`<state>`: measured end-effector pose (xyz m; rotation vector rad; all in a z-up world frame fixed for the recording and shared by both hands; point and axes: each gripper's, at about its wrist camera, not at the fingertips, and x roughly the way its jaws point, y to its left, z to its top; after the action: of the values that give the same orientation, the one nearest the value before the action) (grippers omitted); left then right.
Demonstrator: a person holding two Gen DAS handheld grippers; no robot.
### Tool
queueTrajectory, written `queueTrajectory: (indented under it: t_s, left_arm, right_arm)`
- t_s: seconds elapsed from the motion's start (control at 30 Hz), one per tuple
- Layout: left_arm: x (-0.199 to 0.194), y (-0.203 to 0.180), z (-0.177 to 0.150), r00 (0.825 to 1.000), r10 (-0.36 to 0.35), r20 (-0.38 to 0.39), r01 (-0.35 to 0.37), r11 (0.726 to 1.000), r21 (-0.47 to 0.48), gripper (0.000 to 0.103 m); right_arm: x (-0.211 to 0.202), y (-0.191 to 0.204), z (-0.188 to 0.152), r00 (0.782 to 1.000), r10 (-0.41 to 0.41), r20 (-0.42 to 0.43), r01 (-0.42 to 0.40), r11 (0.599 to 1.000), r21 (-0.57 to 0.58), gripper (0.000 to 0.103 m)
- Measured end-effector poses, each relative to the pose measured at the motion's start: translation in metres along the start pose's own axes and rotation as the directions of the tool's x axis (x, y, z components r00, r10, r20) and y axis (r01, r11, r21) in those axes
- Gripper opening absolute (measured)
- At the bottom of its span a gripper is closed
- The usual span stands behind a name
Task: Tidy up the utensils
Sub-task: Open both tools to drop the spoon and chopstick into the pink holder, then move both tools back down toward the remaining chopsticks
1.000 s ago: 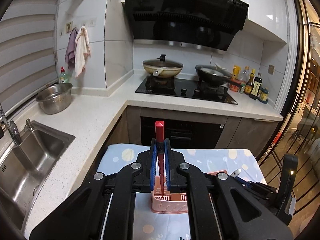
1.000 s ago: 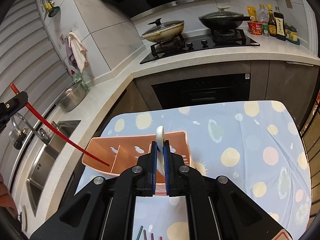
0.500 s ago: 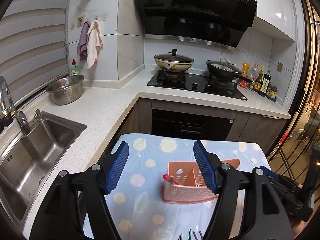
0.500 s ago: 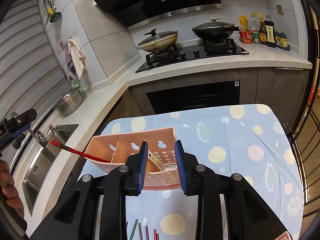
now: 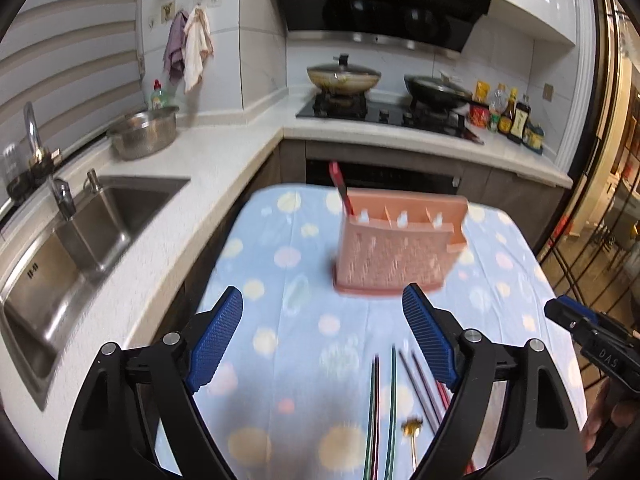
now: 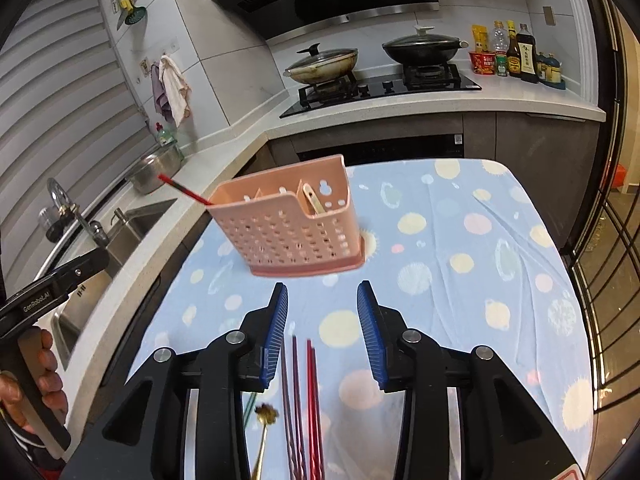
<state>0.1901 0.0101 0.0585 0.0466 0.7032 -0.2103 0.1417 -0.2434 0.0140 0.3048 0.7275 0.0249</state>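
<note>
left gripper [image 5: 322, 334] opened, red chopstick [image 5: 342, 190] dropped in caddy [image 5: 394, 248] | right gripper [image 6: 322, 320] released spoon [image 6: 314, 199]

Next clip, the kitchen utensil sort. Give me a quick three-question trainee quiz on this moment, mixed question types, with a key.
1. True or false: the red chopstick stands in the same compartment of the pink caddy as the pale spoon.
2. Multiple choice: the left gripper is A) shut on a chopstick, B) open and empty, C) shut on the caddy.
3. Short answer: what lies on the tablecloth beneath the right gripper?

Key
1. False: they sit at opposite ends.
2. B
3. Loose chopsticks and a gold-coloured utensil.
</note>
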Motion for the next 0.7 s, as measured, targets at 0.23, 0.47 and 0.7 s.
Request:
queueTrajectory:
  t_s: [0.23,0.47,0.7]
  left_arm:
    - [-0.002,-0.005,-0.079,0.990,-0.006,-0.138,0.009,1.000,0.023,0.078]
    - [-0.008,-0.009,-0.141,0.970,-0.018,-0.241,0.026,0.999,0.029,0.078]
    - [-0.009,-0.007,-0.184,0.947,-0.008,-0.321,0.017,1.000,0.025,0.078]
  right_arm:
    - [-0.023,-0.012,-0.078,0.992,-0.052,-0.111,0.052,0.999,-0.003,0.036]
    - [-0.029,-0.011,-0.147,0.971,-0.074,-0.229,0.064,0.997,-0.051,0.036]
    - [-0.022,0.004,-0.181,0.953,-0.061,-0.298,0.024,0.992,-0.126,0.036]
